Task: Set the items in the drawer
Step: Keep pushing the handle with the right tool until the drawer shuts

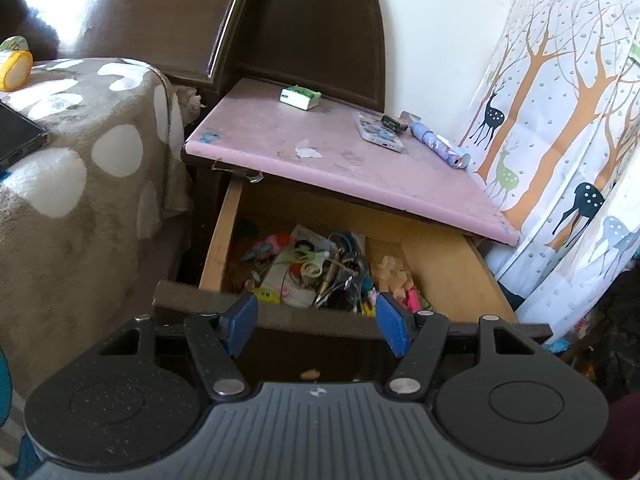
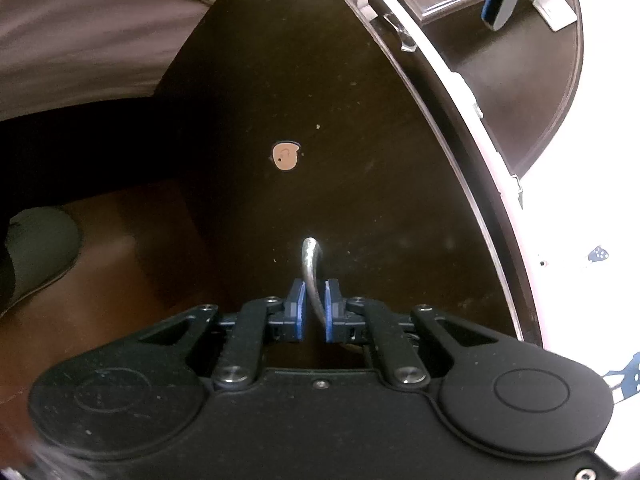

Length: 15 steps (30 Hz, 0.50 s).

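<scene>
In the left wrist view the wooden drawer (image 1: 440, 264) of a dark nightstand is pulled open and full of small clutter (image 1: 316, 268). My left gripper (image 1: 316, 320) is open and empty, just above the drawer's dark front edge. On the pink nightstand top (image 1: 280, 136) lie a green-white box (image 1: 301, 97), a phone case (image 1: 378, 131) and a purple tube (image 1: 440, 145). In the right wrist view my right gripper (image 2: 314, 308) is shut on the drawer's curved metal handle (image 2: 311, 264), against the dark drawer front (image 2: 320, 100).
A bed with a brown spotted blanket (image 1: 80, 168) lies left of the nightstand, with a yellow tape roll (image 1: 16, 70) and a dark phone (image 1: 16, 136) on it. A deer-print curtain (image 1: 560, 140) hangs at the right. A dark headboard (image 1: 312, 20) stands behind.
</scene>
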Each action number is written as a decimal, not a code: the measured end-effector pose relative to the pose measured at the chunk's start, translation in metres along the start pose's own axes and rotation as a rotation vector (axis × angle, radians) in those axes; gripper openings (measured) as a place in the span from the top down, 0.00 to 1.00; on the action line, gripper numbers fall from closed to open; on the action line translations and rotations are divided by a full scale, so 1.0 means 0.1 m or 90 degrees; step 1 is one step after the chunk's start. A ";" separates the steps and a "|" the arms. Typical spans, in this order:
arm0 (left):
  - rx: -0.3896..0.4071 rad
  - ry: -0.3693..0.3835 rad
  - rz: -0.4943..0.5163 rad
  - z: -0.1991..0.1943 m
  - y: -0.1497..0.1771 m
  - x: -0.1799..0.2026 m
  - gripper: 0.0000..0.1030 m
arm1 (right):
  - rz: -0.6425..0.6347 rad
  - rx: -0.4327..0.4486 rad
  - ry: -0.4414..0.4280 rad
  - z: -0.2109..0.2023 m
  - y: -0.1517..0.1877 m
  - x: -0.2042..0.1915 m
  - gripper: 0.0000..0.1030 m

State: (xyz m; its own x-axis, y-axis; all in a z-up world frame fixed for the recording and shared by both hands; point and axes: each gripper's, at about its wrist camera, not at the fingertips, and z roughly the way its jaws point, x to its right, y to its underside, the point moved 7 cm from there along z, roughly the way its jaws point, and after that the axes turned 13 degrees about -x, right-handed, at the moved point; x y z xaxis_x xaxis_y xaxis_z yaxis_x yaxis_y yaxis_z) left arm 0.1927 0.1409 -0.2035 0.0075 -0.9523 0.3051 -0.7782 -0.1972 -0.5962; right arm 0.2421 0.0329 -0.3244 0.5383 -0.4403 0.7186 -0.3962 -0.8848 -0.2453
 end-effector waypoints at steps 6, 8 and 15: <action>-0.003 -0.002 -0.001 0.02 -0.01 -0.01 0.38 | 0.005 -0.017 0.003 0.07 -0.03 0.06 0.99; -0.005 -0.003 -0.001 0.02 -0.02 -0.02 0.38 | 0.000 -0.014 0.006 0.08 -0.03 0.05 0.99; -0.012 -0.005 0.000 0.05 -0.02 -0.02 0.38 | 0.000 -0.011 0.008 0.09 0.00 0.03 0.98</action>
State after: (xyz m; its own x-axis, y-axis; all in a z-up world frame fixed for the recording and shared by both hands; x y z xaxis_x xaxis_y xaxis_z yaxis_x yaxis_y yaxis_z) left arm 0.1979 0.1417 -0.2066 0.0121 -0.9542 0.2991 -0.7900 -0.1925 -0.5821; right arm 0.2507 0.0304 -0.3277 0.5286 -0.4385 0.7268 -0.4094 -0.8818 -0.2341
